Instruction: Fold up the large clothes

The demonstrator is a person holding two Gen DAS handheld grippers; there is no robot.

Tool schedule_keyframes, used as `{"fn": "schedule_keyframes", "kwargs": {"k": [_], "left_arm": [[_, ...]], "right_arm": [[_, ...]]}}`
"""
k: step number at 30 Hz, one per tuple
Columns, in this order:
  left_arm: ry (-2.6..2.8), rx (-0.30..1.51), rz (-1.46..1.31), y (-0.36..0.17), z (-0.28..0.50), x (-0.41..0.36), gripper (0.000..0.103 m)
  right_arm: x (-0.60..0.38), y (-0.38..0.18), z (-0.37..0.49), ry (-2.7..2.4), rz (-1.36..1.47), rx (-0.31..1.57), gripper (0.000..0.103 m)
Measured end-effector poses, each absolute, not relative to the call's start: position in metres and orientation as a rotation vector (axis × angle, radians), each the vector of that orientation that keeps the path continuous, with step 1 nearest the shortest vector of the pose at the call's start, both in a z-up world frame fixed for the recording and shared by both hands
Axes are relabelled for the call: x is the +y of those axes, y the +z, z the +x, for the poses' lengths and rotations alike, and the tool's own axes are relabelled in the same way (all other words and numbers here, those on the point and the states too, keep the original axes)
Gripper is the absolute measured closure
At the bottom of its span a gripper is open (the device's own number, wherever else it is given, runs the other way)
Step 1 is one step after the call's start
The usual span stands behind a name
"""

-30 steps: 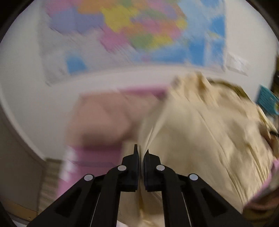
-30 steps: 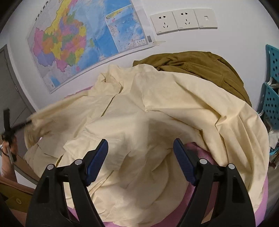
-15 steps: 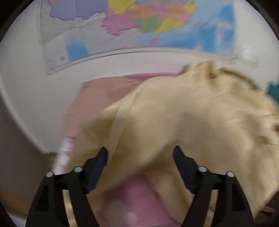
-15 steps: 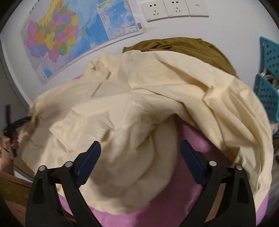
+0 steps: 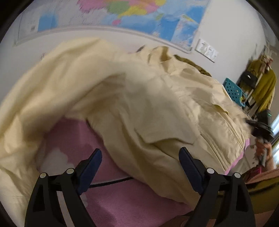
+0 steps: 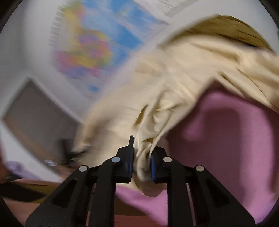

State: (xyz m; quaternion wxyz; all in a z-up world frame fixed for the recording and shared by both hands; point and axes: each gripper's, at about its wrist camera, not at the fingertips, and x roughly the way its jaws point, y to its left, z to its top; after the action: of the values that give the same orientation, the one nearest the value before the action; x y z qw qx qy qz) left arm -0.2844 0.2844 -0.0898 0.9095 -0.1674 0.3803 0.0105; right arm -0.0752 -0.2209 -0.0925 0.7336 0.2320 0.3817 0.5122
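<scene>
A large cream shirt lies rumpled over a pink bed cover, with a pocket flap facing the left wrist view. My left gripper hangs low over the cover, its jaws wide and still opening. The shirt's near edge runs across the gap, untouched by either pad. In the right wrist view my right gripper is closing, and its pads squeeze a bunched fold of the cream shirt. That fold is pulled up off the pink cover.
An olive garment lies behind the shirt by the wall. A coloured map and sockets are on the wall. A blue crate and a clothes rack stand at the right. A black cable crosses the cover.
My left gripper opened, let the shirt go and sank toward the pink cover. My right gripper went from wide open to clamped on a fold of the shirt and swung left.
</scene>
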Motion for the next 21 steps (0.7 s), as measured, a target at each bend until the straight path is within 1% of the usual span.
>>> {"fn": "schedule_keyframes", "kwargs": {"k": [2, 4, 5, 6, 7, 9, 11, 13, 14, 16, 19, 20, 21], "left_arm": [[0.037, 0.795, -0.378, -0.095, -0.282, 0.293, 0.017], [0.039, 0.819, -0.406, -0.098, -0.276, 0.302, 0.016], [0.04, 0.822, -0.413, -0.098, -0.272, 0.306, 0.016], [0.043, 0.828, -0.429, -0.098, -0.267, 0.309, 0.016], [0.042, 0.832, -0.433, -0.097, -0.264, 0.312, 0.016], [0.045, 0.828, -0.413, -0.093, -0.259, 0.309, 0.016], [0.044, 0.805, -0.354, -0.083, -0.258, 0.3, 0.016], [0.028, 0.773, -0.32, -0.074, -0.26, 0.294, 0.016], [0.014, 0.756, -0.308, -0.07, -0.262, 0.291, 0.016], [-0.003, 0.731, -0.28, -0.061, -0.263, 0.284, 0.016], [-0.015, 0.719, -0.241, -0.05, -0.258, 0.273, 0.016], [-0.018, 0.714, -0.219, -0.046, -0.255, 0.268, 0.016], [-0.019, 0.71, -0.206, -0.045, -0.253, 0.264, 0.016]], "right_arm": [[-0.229, -0.092, -0.081, 1.106, 0.524, 0.836, 0.088], [-0.232, -0.111, -0.076, 0.909, 0.38, 0.941, 0.075], [-0.234, -0.118, -0.075, 0.822, 0.319, 0.983, 0.057], [-0.236, -0.117, -0.076, 0.803, 0.299, 0.978, 0.049], [-0.241, -0.109, -0.078, 0.809, 0.287, 0.945, 0.047], [-0.247, -0.085, -0.082, 0.789, 0.226, 0.858, 0.033], [-0.254, -0.06, -0.081, 0.706, 0.123, 0.743, 0.031], [-0.258, -0.048, -0.065, 0.602, 0.061, 0.69, 0.026], [-0.258, -0.047, -0.051, 0.518, 0.001, 0.684, 0.023], [-0.253, -0.055, -0.025, 0.406, -0.11, 0.716, 0.022], [-0.248, -0.077, 0.017, 0.339, -0.174, 0.814, 0.022], [-0.247, -0.086, 0.034, 0.314, -0.194, 0.858, 0.025], [-0.241, -0.092, 0.042, 0.303, -0.204, 0.889, 0.032]]}}
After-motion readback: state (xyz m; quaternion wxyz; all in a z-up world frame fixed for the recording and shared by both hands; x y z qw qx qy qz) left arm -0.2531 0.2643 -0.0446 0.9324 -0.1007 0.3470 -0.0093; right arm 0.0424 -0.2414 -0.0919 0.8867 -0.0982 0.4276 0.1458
